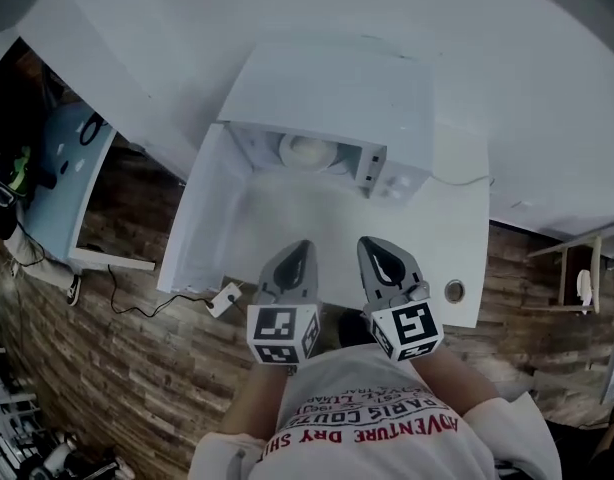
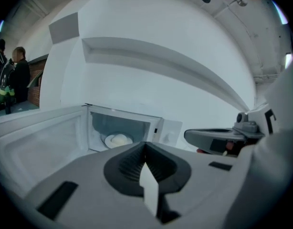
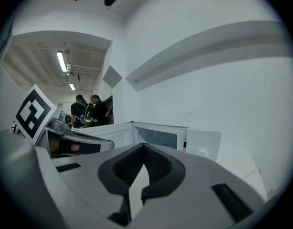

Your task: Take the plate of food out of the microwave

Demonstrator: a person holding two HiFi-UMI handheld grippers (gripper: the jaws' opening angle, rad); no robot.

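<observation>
A white microwave (image 1: pixel 327 98) stands on a white table (image 1: pixel 427 238) with its door (image 1: pixel 202 218) swung open to the left. Inside it rests a white plate with pale food (image 1: pixel 309 152), also visible in the left gripper view as the plate (image 2: pixel 118 140). My left gripper (image 1: pixel 300 248) and right gripper (image 1: pixel 371 243) hover side by side over the table's front edge, short of the open cavity. Both point toward the microwave. In each gripper view the jaws meet with nothing between them: left gripper (image 2: pixel 145 145), right gripper (image 3: pixel 144 147).
The microwave's control panel (image 1: pixel 397 181) with knobs is on its right side. A cable and plug (image 1: pixel 224 299) hang off the table's front left. A round hole (image 1: pixel 454 290) marks the table's near right corner. People (image 3: pixel 89 111) stand far off.
</observation>
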